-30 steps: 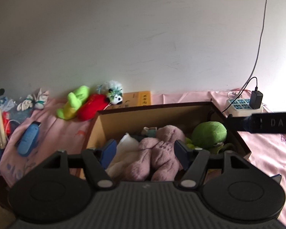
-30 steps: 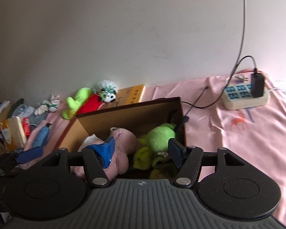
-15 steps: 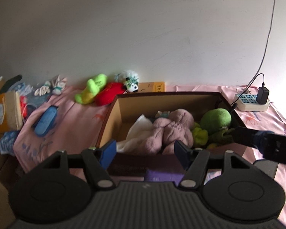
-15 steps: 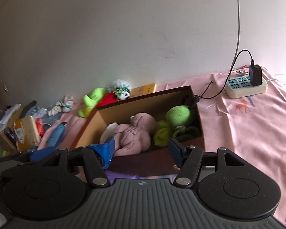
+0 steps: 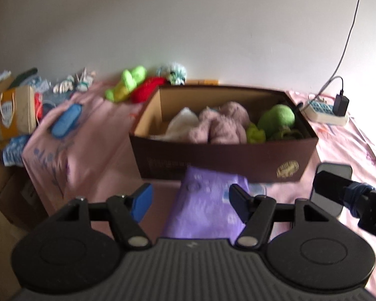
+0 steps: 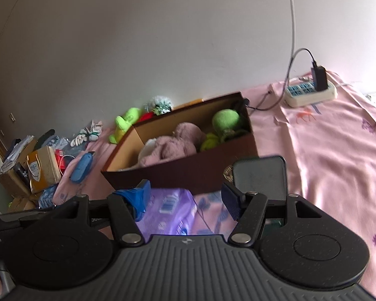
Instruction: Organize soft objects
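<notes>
We count one brown cardboard box [image 5: 223, 155] on the pink cloth [image 6: 338, 155], holding three soft things: a fuzzy mauve plush [image 5: 221, 125], a round green plush [image 5: 275, 119] and a white one [image 5: 181, 125]. Behind it lie three more: lime [image 5: 127, 82], red [image 5: 146, 91] and a white tufted one [image 5: 175, 74]. One glossy purple packet [image 5: 203, 205] lies before the box. Left gripper [image 5: 191, 200] and right gripper [image 6: 185, 199]: jaws apart, holding nothing.
</notes>
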`<state>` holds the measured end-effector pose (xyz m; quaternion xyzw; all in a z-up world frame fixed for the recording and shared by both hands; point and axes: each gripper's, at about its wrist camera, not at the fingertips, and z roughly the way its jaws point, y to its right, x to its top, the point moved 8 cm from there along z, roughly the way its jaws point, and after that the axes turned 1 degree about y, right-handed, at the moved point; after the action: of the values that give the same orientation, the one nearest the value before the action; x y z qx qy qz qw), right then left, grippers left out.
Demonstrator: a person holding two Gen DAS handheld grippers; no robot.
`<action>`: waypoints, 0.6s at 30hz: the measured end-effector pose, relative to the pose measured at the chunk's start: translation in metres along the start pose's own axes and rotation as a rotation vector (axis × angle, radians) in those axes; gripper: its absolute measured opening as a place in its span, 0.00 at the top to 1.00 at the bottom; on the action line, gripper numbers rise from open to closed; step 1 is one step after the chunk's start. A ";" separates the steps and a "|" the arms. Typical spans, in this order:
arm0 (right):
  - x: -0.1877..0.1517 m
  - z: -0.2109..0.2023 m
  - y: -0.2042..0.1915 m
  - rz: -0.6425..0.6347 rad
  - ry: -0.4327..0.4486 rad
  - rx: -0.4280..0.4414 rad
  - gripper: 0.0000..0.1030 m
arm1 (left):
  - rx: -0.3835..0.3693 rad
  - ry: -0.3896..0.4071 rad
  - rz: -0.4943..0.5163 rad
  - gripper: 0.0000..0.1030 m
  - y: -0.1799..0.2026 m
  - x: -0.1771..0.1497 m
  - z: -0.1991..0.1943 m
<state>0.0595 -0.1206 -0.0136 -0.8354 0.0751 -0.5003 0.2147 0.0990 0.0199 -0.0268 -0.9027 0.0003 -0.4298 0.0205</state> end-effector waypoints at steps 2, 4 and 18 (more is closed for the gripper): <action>-0.007 -0.001 0.005 -0.002 -0.013 -0.017 0.54 | 0.016 -0.021 0.013 0.34 0.002 -0.009 0.001; -0.014 -0.004 0.010 -0.002 -0.021 -0.032 0.54 | 0.040 -0.033 0.023 0.34 0.002 -0.016 0.000; -0.025 -0.036 0.034 0.016 -0.032 -0.091 0.53 | 0.049 -0.064 0.039 0.34 -0.002 -0.038 -0.018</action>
<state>0.0194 -0.1529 -0.0341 -0.8517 0.1012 -0.4811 0.1815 0.0609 0.0217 -0.0446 -0.9151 0.0068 -0.4000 0.0511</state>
